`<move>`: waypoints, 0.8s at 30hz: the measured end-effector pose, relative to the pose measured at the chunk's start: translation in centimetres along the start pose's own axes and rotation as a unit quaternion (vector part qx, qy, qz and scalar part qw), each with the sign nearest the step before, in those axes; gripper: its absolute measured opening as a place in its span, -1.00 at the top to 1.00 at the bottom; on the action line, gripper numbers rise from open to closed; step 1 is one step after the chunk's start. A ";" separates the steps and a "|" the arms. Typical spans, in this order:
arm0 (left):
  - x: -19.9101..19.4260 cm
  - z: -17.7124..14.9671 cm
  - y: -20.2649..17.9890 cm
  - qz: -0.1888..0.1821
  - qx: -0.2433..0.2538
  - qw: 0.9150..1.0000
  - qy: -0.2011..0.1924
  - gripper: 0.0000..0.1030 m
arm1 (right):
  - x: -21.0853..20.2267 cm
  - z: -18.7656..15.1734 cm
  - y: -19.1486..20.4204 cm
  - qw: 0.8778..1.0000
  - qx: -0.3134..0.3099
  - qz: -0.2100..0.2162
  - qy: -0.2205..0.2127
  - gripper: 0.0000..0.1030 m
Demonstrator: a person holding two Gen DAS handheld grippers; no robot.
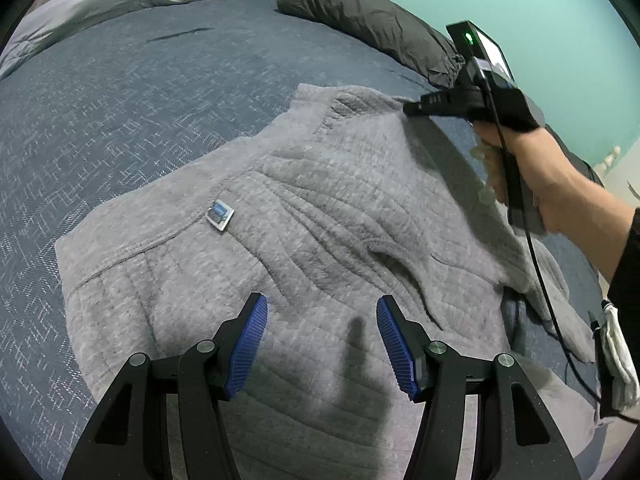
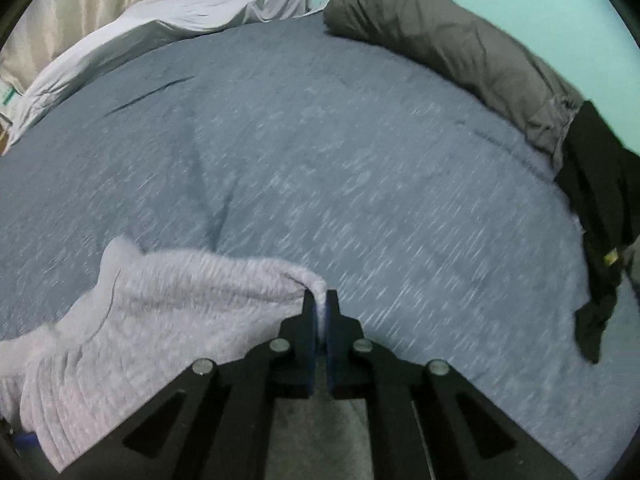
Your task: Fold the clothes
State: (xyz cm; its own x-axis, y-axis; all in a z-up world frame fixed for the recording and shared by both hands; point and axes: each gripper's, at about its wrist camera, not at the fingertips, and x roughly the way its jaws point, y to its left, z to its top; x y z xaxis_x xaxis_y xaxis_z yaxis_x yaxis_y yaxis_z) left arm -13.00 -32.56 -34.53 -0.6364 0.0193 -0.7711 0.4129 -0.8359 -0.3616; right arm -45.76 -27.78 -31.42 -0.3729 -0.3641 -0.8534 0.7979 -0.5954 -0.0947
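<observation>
Blue pads wide apart on my left tool (image 1: 320, 344), hovering over the grey sweater (image 1: 304, 216) at centre frame. My right tool (image 2: 321, 312) is clamped on a sweater edge, lower centre, above the blue bed (image 2: 320, 140); dark pillow (image 2: 448, 36) upper right.

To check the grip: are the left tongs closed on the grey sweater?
No, the left tongs stand wide open above the grey sweater, holding nothing.

Sweater (image 1: 320, 208) on bed (image 1: 120, 100) — pillow (image 1: 368, 16) behind
</observation>
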 end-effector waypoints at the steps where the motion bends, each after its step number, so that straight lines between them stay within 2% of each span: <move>1: 0.1 0.0 0.0 0.000 0.000 1.000 0.000 -0.19 | 0.1 0.3 0.0 1.000 0.000 -0.006 -0.003 0.95; 5: 0.2 -0.1 0.1 -0.001 0.002 1.000 0.002 -0.19 | 0.6 1.0 -0.4 1.000 0.009 -0.022 -0.006 0.95; 8: 0.3 -0.1 0.2 -0.002 0.001 1.000 0.003 -0.19 | 1.6 0.3 -1.3 0.999 0.037 0.001 0.009 0.94; 12: 0.3 -0.1 0.4 -0.005 -0.003 1.000 0.004 -0.19 | 0.8 -0.4 -2.4 0.998 0.058 0.031 -0.006 0.89; 14: 0.3 -0.1 0.4 -0.005 -0.002 1.000 0.004 -0.19 | 0.2 -0.9 -3.1 0.997 0.059 0.043 -0.014 0.63; 15: 0.2 -0.1 0.4 -0.005 -0.003 1.000 0.004 -0.19 | -0.2 -1.1 -3.4 0.997 0.057 0.050 -0.017 0.58; 17: 0.2 -0.2 0.4 -0.006 -0.005 1.000 0.004 -0.19 | -0.8 -1.9 -4.5 0.996 0.061 0.062 -0.021 0.24; 19: 0.2 -0.2 0.4 -0.006 -0.003 1.000 0.004 -0.19 | -1.3 -2.6 -5.7 0.994 0.074 0.080 -0.022 0.20; 21: 0.3 -0.2 0.3 -0.006 -0.002 1.000 0.005 -0.19 | -1.8 -3.4 -6.9 0.991 0.089 0.101 -0.018 0.05; 24: 0.4 -0.1 0.2 -0.006 -0.002 1.000 0.005 -0.19 | -1.8 -5.1 -7.0 0.989 0.088 0.119 0.014 0.00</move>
State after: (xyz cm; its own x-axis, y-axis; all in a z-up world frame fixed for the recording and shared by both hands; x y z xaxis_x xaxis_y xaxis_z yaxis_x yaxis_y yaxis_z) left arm -13.11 -32.65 -35.00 -0.6351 0.0344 -0.7717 0.4080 -0.8334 -0.3729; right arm -48.24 -19.34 -31.79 -0.1682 -0.4903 -0.8552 0.7656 -0.6115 0.2000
